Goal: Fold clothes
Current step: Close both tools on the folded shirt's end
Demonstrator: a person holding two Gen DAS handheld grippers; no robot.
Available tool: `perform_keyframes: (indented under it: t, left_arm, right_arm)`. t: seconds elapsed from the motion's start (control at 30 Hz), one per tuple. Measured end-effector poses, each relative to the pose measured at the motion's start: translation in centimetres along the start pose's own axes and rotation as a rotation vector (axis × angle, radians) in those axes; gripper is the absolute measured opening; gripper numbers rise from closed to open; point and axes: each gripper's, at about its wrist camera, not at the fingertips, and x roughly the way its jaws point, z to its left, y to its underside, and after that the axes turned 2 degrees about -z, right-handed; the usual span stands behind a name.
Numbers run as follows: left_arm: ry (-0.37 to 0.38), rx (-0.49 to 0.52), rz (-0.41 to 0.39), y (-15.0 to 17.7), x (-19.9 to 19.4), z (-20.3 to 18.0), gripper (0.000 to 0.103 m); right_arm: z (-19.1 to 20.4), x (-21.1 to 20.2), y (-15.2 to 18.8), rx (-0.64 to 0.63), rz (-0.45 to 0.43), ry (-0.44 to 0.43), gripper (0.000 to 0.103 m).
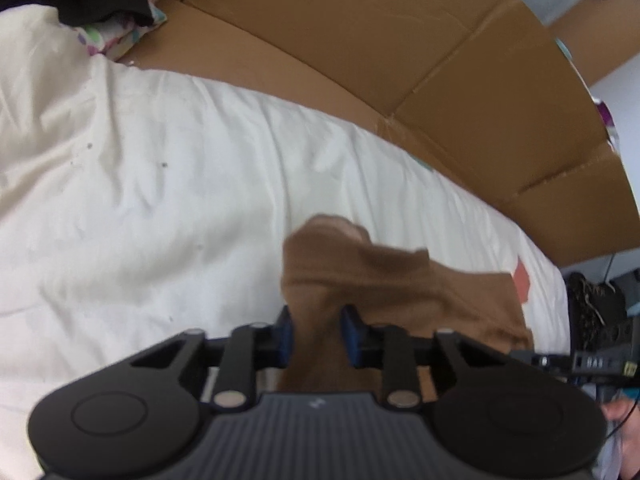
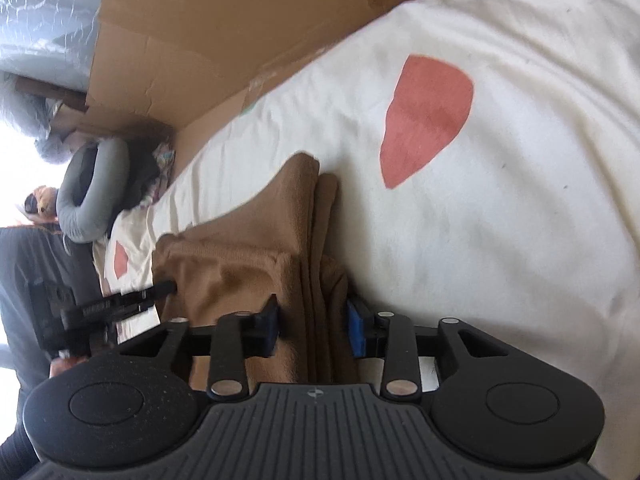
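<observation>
Both your left gripper (image 1: 316, 332) and right gripper (image 2: 314, 330) pinch the brown cloth (image 2: 248, 248); uneven pulling may slip it loose.

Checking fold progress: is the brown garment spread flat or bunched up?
Bunched, partly folded. The brown garment shows stacked layers between the right gripper, and gathers between the left gripper.

My left gripper (image 1: 315, 334) pinches bunched brown garment (image 1: 360, 276) between blue pads (image 1: 285, 334), over white sheet (image 1: 160, 200); cardboard (image 1: 400, 48) behind, cloth blurred
</observation>
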Motion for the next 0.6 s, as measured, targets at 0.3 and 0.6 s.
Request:
perform_keyframes:
  t: [0.3, 0.6]
  left_arm:
    - [0.052, -0.033, -0.018, 1.0, -0.9, 1.1, 0.051]
    - [0.125, -0.050, 0.025, 2.5, -0.9, 1.9, 0.049]
  right_arm:
    - [0.2, 0.2, -0.1, -0.014, -0.013, -0.022, 0.039]
    - [-0.4, 0.3, 0.2, -0.010, 0.003, -0.046, 0.039]
